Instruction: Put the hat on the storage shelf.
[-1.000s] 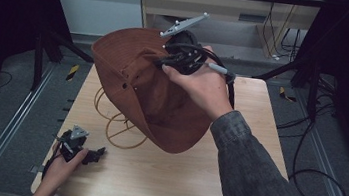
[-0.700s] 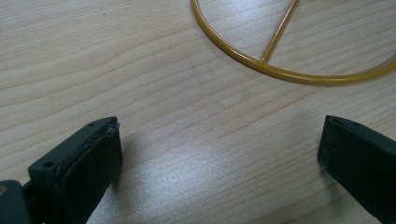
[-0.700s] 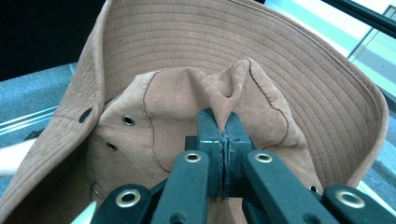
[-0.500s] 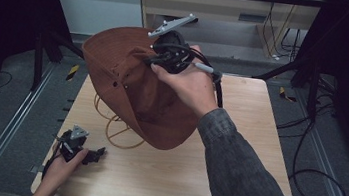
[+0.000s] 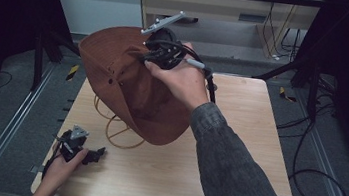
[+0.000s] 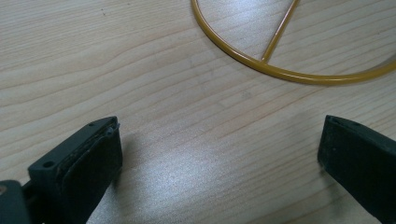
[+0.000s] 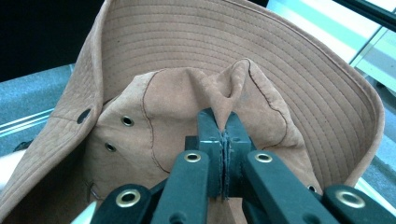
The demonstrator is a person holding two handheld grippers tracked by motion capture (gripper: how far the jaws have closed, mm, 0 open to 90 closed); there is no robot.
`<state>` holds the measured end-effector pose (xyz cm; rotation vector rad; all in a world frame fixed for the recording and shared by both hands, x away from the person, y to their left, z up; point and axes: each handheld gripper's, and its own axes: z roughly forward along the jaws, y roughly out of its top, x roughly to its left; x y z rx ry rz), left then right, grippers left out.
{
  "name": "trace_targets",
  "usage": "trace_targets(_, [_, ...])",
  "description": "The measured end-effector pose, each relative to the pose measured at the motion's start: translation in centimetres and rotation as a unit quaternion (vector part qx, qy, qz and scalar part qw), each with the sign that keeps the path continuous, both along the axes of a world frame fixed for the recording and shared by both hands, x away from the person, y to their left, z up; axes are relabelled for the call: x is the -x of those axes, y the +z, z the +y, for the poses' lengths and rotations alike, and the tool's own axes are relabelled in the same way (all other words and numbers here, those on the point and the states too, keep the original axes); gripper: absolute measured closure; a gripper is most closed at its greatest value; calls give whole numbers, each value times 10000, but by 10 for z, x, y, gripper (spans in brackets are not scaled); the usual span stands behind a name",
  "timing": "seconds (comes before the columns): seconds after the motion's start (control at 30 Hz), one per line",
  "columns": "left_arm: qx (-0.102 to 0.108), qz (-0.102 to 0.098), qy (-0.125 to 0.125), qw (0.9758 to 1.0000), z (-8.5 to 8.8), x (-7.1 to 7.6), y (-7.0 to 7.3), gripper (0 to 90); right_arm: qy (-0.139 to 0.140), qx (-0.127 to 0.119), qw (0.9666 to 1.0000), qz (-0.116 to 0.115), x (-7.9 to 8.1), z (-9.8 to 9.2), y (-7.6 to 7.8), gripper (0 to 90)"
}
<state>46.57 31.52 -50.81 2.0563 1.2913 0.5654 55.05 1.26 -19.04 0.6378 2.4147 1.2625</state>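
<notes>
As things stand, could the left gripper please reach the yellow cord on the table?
Probably yes. The left gripper rests low on the table with its jaws open, and the cord lies just ahead on bare wood with nothing between. The hat, pinched by the right gripper, hangs farther back.

One brown hat [image 5: 128, 87], one yellow cord [image 5: 113, 126], two tongs.

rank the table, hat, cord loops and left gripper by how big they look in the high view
1. table
2. hat, though held nearer the camera, which inflates it
3. cord loops, partly hidden under the hat, so unsure
4. left gripper
</notes>
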Motion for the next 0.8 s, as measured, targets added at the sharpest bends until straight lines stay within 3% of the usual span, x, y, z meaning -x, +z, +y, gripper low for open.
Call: trace_targets(0.8, [4,21,-9,10000,0,0,0,0,296,35,9995,-36,1,41,12,892])
